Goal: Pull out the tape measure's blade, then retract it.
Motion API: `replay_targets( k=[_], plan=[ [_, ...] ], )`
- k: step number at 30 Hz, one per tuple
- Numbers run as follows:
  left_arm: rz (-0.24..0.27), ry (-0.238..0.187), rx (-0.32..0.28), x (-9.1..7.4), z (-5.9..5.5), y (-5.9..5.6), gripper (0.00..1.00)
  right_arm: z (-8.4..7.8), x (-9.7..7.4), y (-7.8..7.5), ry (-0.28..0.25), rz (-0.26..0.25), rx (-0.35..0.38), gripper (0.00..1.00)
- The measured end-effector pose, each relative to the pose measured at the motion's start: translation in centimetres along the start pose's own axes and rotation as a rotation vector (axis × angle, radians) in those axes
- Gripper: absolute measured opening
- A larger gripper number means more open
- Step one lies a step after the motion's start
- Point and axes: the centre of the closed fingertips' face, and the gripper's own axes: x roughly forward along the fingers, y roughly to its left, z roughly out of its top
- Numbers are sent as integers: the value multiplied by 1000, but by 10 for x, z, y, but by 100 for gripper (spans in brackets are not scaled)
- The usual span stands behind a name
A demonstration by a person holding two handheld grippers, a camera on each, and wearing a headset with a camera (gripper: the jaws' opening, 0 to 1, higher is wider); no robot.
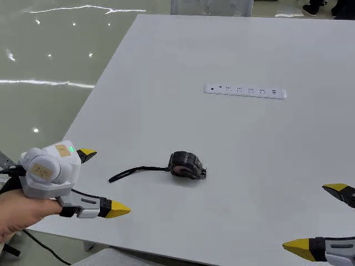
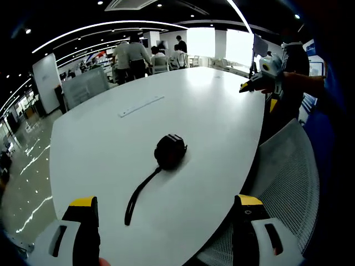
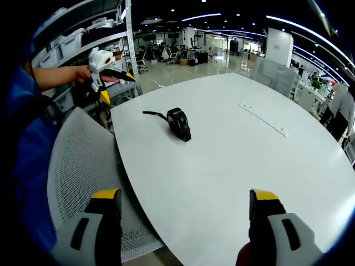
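Observation:
A black tape measure (image 1: 187, 165) lies on the white table (image 1: 233, 61), its black wrist strap (image 1: 136, 172) trailing to the left and its blade not drawn out. It also lies ahead of the jaws in the left gripper view, tape measure (image 2: 170, 151), and in the right gripper view, tape measure (image 3: 179, 123). My left gripper (image 1: 103, 180) hovers open at the table's near left edge, left of the strap, holding nothing. My right gripper (image 1: 321, 217) is open at the lower right corner, well apart from the tape measure. Both have yellow-tipped jaws.
A white power strip (image 1: 244, 91) lies farther back on the table. A grey mesh chair (image 3: 83, 177) stands at the near edge. Glossy floor (image 1: 50, 66) lies beyond the table's left edge. Several people (image 2: 150, 55) stand far behind the table.

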Motion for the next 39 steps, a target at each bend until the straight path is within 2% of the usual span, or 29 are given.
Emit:
replay_targets(
  k=[9, 27, 39],
  plan=[
    [-21, -1, 19, 16, 8, -1, 97, 4, 13, -2, 9, 26, -27, 89],
    [-88, 1, 72, 57, 32, -6, 96, 16, 48, -2, 23, 80, -71, 88],
    [-99, 1, 81, 76, 39, -3, 92, 24, 66, -3, 25, 105, -107, 85]
  ],
)
